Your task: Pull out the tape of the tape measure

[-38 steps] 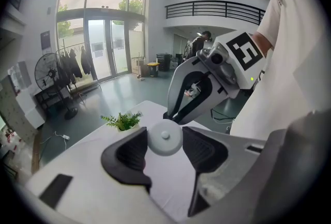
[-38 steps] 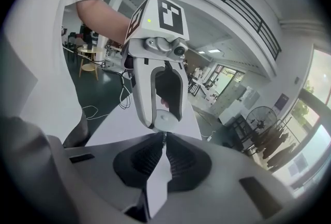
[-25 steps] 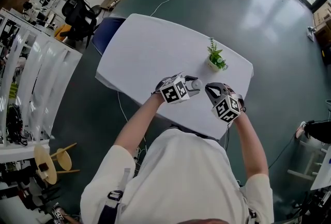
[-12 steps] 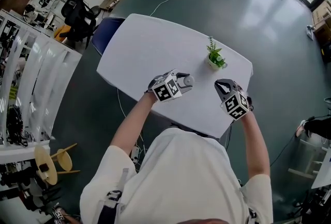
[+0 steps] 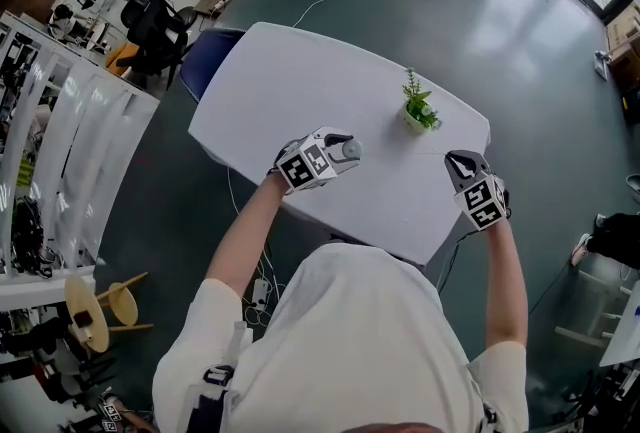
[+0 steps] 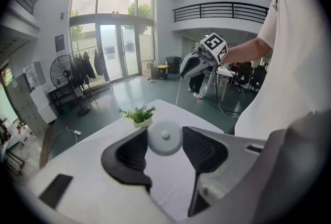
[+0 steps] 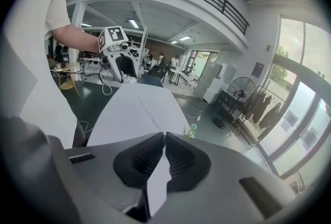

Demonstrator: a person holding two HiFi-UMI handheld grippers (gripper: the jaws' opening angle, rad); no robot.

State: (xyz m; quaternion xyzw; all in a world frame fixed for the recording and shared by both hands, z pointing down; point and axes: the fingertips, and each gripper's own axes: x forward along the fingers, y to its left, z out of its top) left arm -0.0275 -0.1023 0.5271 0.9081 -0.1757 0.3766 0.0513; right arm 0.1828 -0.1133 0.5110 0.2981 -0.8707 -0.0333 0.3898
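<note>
Tape measure: round grey case, up off the surface, clamped between the left gripper's jaws. The jaws stand fairly wide, with a pad pressing on each side of the case.

Table: white, mostly bare. Plant: small pot near the far right side, just behind the line between the two grippers. Right gripper: out at the table's right edge, jaws pinched together on the tape, which shows as a thin line running back across the table toward the left gripper. I'd say the pull is well under way, with the two grippers well apart.

Risks, my read:
- The tip slips from the right jaws. It's a thin strip in a narrow pinch, so a slip would snap the tape back into the case.
- The case twists or pops out of the left jaws. It's round and smooth, and the pull loads it sideways.
- The tape sags or drifts forward and clips the plant.

Room:
- Right side has open floor past the table edge, nothing close, so there's space to go on pulling outward.
- Left side has bare tabletop under and around the left gripper.
- The person's body is close behind both grippers, so there's little room to draw back.
</note>
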